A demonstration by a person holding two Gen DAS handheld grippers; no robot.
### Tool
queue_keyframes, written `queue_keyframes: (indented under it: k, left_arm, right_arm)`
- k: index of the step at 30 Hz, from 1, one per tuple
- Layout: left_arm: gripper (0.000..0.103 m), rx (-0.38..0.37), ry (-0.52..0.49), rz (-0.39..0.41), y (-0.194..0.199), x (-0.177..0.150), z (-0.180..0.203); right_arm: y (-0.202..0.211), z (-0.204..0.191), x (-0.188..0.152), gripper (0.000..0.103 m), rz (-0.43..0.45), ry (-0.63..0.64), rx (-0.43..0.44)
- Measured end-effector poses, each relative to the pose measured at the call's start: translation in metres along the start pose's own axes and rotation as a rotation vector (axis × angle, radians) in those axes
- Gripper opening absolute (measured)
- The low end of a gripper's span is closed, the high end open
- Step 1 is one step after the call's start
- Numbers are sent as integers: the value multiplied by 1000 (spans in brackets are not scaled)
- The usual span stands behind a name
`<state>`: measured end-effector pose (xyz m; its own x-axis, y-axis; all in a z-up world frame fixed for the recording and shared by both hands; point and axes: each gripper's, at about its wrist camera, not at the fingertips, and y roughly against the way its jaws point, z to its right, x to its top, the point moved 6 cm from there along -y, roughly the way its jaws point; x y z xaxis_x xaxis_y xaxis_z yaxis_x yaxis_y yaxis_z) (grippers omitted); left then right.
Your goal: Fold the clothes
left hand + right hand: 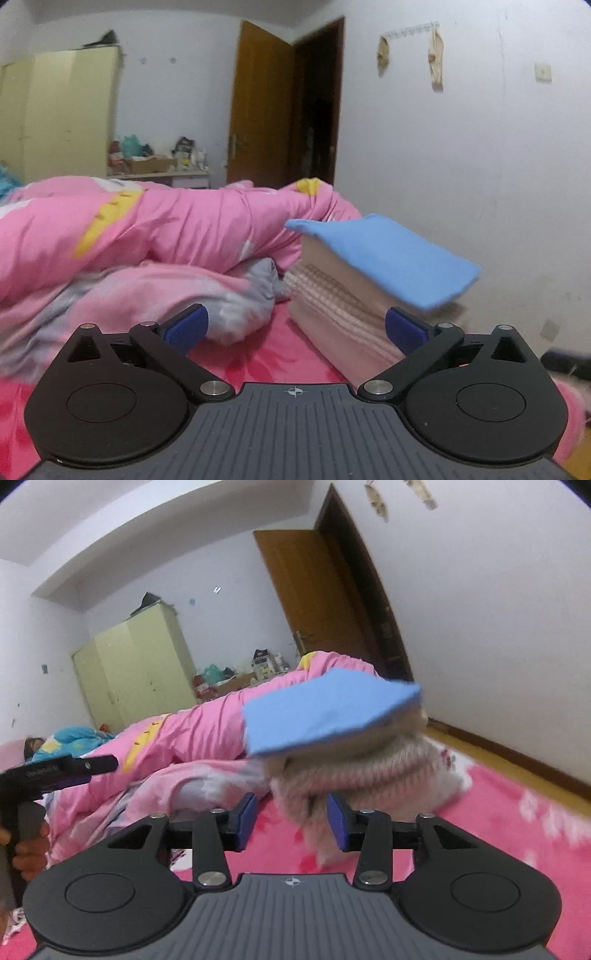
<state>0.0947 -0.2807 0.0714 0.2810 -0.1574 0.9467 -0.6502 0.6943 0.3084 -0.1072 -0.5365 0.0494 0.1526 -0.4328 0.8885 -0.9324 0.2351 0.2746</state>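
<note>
Field notes, bed station. I am looking along both grippers at a stack of folded clothes [343, 306] sitting on the red bedsheet [266, 354], with a blue folded piece [384, 254] lying on top and overhanging the beige knits beneath.

Left gripper [295, 326]: jaws are standing wide, nothing between them; the stack is sitting ahead and to the right. Right gripper [291, 821]: jaws are partly open, and I am seeing no pinch; the fuzzy knit edge [332, 782] is hanging just beyond the pads (motion blur is making contact hard to rule out).

The pink duvet [166, 225] is crowding the stack's far side.

Risks I am weighing: the blue piece is resting tilted and could slide off if either gripper is nudging the pile; the right pad could be snagging loose knit and dragging a layer out, undoing the fold; the duvet could be pushing the stack over.
</note>
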Motion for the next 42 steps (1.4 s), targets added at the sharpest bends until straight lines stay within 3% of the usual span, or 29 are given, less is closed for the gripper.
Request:
queue_keyframes:
  k: [2,6,10,14,17,22,34,42]
  left_arm:
    - [103,-27,13,-28,25,-14,12]
    - [103,-38,-6,-43,65,-31,33]
    - [103,0,-2,-43,93,-44,40]
    - [103,59,2,-61,111,-52,40]
    - [103,103,8,-62,122,-52,36]
    - [103,161,11,-76,135,-54,31]
    - [103,173,-91,-64,138,-54,33]
    - [103,194,-55,-49,133,-52,22]
  right_arm:
    - [19,-13,-19,73,13,-10,-58]
    - [38,-33,-41,80,1,5,-198]
    - [66,-49,-41,96,10,-10,-240]
    - [89,-62,-36,103,25,7,-271]
    - [100,-71,-30,103,48,39,-362]
    - [109,-82,-28,103,79,64,-434]
    - [90,-109,-36,103,-20,148,-458]
    - [80,-116,-28,103,-31,220,-503]
